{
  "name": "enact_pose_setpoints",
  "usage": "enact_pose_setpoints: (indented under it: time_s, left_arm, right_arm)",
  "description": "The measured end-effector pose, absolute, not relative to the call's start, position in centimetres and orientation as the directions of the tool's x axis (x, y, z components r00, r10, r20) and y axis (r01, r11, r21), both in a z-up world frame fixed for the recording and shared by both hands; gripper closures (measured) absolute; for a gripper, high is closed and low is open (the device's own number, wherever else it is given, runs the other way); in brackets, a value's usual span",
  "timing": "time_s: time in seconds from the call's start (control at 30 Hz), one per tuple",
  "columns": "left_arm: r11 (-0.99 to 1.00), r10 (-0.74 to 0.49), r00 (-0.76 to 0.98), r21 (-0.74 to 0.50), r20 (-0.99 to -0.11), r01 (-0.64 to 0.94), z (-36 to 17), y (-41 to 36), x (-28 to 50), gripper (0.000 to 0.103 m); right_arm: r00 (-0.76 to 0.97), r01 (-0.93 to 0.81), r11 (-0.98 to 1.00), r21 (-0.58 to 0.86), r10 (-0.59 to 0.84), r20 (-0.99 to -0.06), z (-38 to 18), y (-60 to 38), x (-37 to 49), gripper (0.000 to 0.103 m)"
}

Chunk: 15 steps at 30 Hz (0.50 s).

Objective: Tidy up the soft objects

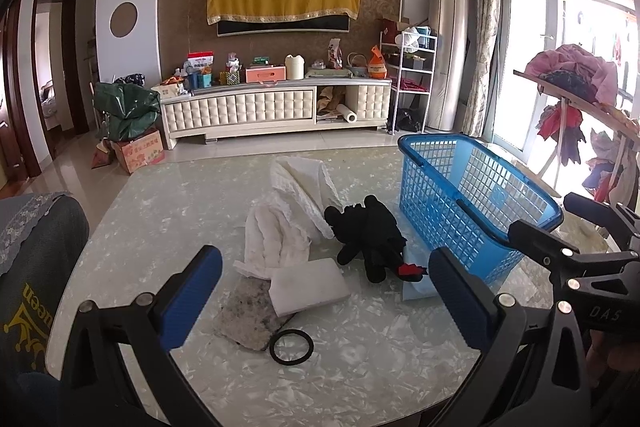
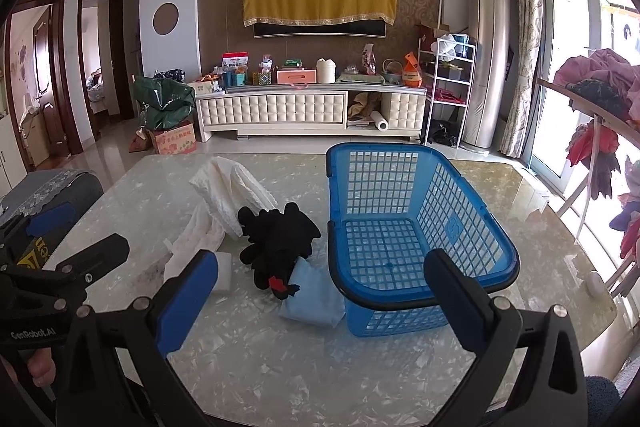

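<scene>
A black plush toy lies mid-table, left of an empty blue basket. White knitted cloths lie left of and behind the toy. A white sponge block, a grey speckled cloth, a light blue cloth and a black ring lie nearer. My left gripper is open and empty, short of the sponge. My right gripper is open and empty, short of the blue cloth and basket.
The table has a glossy pearl-patterned top. A chair with a grey cover stands at its left edge. A clothes rack with garments stands to the right. A TV cabinet lines the far wall.
</scene>
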<state>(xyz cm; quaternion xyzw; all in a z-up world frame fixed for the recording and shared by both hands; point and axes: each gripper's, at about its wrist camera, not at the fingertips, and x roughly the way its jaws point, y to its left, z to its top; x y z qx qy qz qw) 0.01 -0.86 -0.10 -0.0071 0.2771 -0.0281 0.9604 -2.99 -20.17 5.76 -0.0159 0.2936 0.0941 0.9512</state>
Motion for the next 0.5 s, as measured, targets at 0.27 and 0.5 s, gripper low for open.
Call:
enact_pose_setpoints:
  time_s: [0.27,0.5]
  left_arm:
    - [0.996,-0.086,0.829,-0.048,-0.553,0.071,1.5,-0.8,0.8,0.0]
    - [0.992,-0.069,0.834,0.049,-0.548,0.114,4.1,-0.6,1.5,0.0]
  right_arm:
    - [0.794,-0.204,0.978,0.041,0.19,-0.577,7.2,-20.5,-2.6,0.0]
    - [0.778,-0.245,0.969,-0.014,0.188,-0.6,8.6,-20.1,-1.0,0.0]
